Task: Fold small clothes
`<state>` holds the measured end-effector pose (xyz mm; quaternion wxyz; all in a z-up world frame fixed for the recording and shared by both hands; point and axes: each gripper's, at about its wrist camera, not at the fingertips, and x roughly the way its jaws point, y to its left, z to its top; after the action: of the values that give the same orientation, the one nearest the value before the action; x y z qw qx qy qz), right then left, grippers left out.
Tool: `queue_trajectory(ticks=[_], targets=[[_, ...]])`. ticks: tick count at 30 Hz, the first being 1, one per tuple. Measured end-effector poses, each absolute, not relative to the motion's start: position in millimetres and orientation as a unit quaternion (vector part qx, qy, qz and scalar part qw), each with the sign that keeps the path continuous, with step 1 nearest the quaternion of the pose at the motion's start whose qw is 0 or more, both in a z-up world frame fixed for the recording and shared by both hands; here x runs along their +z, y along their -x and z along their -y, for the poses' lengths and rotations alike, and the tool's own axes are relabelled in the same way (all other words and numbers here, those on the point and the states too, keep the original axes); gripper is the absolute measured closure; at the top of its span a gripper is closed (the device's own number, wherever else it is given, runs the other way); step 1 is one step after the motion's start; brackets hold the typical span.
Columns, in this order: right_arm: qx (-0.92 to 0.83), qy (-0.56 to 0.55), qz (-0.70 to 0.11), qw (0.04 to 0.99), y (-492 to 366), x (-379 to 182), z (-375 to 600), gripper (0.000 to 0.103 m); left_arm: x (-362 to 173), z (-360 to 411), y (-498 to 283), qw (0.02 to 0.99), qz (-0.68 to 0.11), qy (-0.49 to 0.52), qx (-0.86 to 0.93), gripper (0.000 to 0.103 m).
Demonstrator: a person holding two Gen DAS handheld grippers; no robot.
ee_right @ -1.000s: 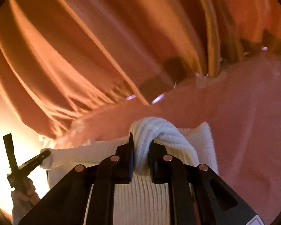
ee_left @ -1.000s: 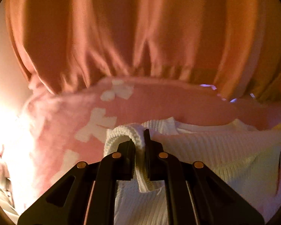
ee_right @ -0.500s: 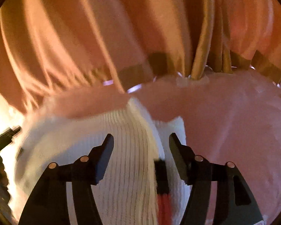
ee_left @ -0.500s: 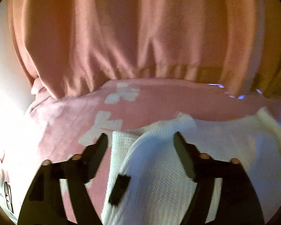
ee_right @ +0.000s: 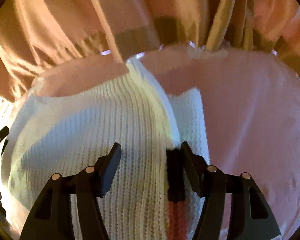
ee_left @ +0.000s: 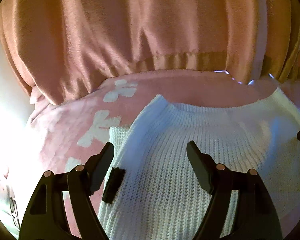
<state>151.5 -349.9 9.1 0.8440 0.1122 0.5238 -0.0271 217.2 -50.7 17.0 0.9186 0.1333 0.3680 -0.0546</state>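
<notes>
Your left gripper (ee_left: 150,152) stands wide open, empty, over the white knit sweater (ee_left: 190,160), which lies spread on the pink blanket (ee_left: 74,124) with its ribbed collar on the far side. Your right gripper (ee_right: 151,152) is spread wide too, above the sweater's right edge, a black patch (ee_right: 175,172) just beside its right finger. Orange curtains (ee_left: 130,30) hang beyond.

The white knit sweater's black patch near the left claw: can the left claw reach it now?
Probably yes. The left claw is open over the white knit sweater, and the black patch lies uncovered beside its left finger.
</notes>
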Motion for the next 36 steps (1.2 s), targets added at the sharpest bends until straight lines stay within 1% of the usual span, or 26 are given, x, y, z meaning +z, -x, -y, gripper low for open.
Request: queue_trajectory(ticks=[1, 2, 4, 7, 8, 9, 10, 12, 13, 14, 15, 17, 18, 19, 20, 24, 26, 27, 28, 29, 30, 31, 32, 33, 36], targets=[[-0.018, -0.118, -0.527, 0.841, -151.4, 7.8, 349.2, 0.087, 15.9, 49.9, -218.6, 0.917, -0.372, -0.131, -0.052, 0.03], [-0.01, -0.124, -0.526, 0.841, -150.4, 10.5, 348.0, 0.095, 14.8, 48.8, -220.1, 0.917, -0.376, -0.128, -0.05, 0.03], [-0.017, -0.121, -0.51, 0.851, -147.7, 23.9, 345.4, 0.095, 13.8, 45.5, -222.4, 0.916, -0.381, -0.119, -0.049, 0.03], [-0.01, -0.12, -0.46, 0.88, -137.1, 62.6, 345.9, 0.095, 11.7, 43.6, -223.8, 0.915, -0.383, -0.118, -0.045, 0.03], [-0.017, -0.118, -0.459, 0.881, -136.5, 63.6, 348.8, 0.095, 11.0, 44.0, -224.0, 0.915, -0.384, -0.12, -0.044, 0.03], [-0.03, -0.109, -0.468, 0.876, -137.9, 57.8, 351.9, 0.095, 10.6, 44.8, -223.7, 0.914, -0.384, -0.122, -0.042, 0.03], [-0.05, -0.093, -0.5, 0.86, -142.2, 37.6, 356.8, 0.095, 10.0, 45.9, -223.5, 0.914, -0.384, -0.123, -0.043, 0.03], [-0.05, -0.112, -0.559, 0.82, -148.1, -1.1, 366.1, 0.094, 7.0, 47.6, -224.3, 0.911, -0.389, -0.127, -0.043, 0.03], [-0.048, -0.129, -0.556, 0.82, -146.5, -4.6, 369.5, 0.094, 5.5, 47.8, -225.4, 0.91, -0.393, -0.128, -0.043, 0.03], [-0.045, -0.137, -0.55, 0.822, -146.6, 3.2, 370.9, 0.093, 3.4, 46.5, -228.0, 0.907, -0.4, -0.125, -0.042, 0.03], [-0.04, -0.139, -0.541, 0.829, -146.1, 11.2, 370.7, 0.089, 1.7, 43.3, -231.4, 0.904, -0.409, -0.115, -0.041, 0.03], [-0.034, -0.148, -0.501, 0.852, -141.9, 31.6, 369.8, 0.085, -1.0, 35.8, -237.8, 0.899, -0.427, -0.091, -0.041, 0.03], [-0.027, -0.149, -0.495, 0.856, -141.8, 34.8, 368.3, 0.077, -3.1, 31.5, -241.9, 0.895, -0.437, -0.078, -0.037, 0.026], [-0.023, -0.147, -0.493, 0.857, -142.9, 35.7, 366.1, 0.071, -6.2, 27.8, -246.2, 0.891, -0.448, -0.064, -0.035, 0.021], [-0.025, -0.143, -0.494, 0.858, -145.5, 33.4, 363.6, 0.064, -8.9, 25.7, -248.8, 0.888, -0.455, -0.054, -0.036, 0.021], [-0.032, -0.125, -0.517, 0.846, -159.7, 14.3, 356.7, 0.055, -22.4, 26.1, -258.7, 0.883, -0.466, -0.047, -0.032, 0.02], [-0.029, -0.124, -0.524, 0.842, -166.1, 4.6, 352.5, 0.055, -28.1, 25.4, -263.5, 0.881, -0.47, -0.041, -0.033, 0.02], [-0.027, -0.125, -0.522, 0.843, -167.2, 2.2, 352.0, 0.061, -29.5, 24.1, -265.2, 0.881, -0.471, -0.035, -0.033, 0.02], [-0.023, -0.127, -0.521, 0.844, -168.0, 1.5, 350.7, 0.07, -30.6, 21.7, -267.1, 0.881, -0.472, -0.025, -0.034, 0.027], [-0.016, -0.136, -0.521, 0.842, -169.4, 2.9, 350.9, 0.074, -30.5, 19.8, -269.0, 0.88, -0.474, -0.017, -0.038, 0.034], [-0.015, -0.138, -0.519, 0.844, -170.1, 4.4, 351.0, 0.081, -30.0, 18.3, -271.1, 0.878, -0.477, -0.013, -0.038, 0.049], [-0.017, -0.136, -0.515, 0.846, -169.1, 7.2, 352.2, 0.094, -28.3, 16.8, -272.4, 0.878, -0.477, -0.01, -0.042, 0.074], [-0.016, -0.137, -0.509, 0.85, -168.1, 12.4, 353.3, 0.094, -26.2, 15.8, -273.3, 0.878, -0.476, -0.011, -0.044, 0.09], [-0.012, -0.148, -0.5, 0.853, -167.3, 17.8, 356.3, 0.094, -24.1, 14.5, -274.5, 0.879, -0.475, -0.013, -0.044, 0.097], [0.005, -0.184, -0.453, 0.873, -158.9, 52.2, 365.9, 0.095, -1.8, 4.0, -273.6, 0.887, -0.456, 0.03, -0.067, 0.098]])
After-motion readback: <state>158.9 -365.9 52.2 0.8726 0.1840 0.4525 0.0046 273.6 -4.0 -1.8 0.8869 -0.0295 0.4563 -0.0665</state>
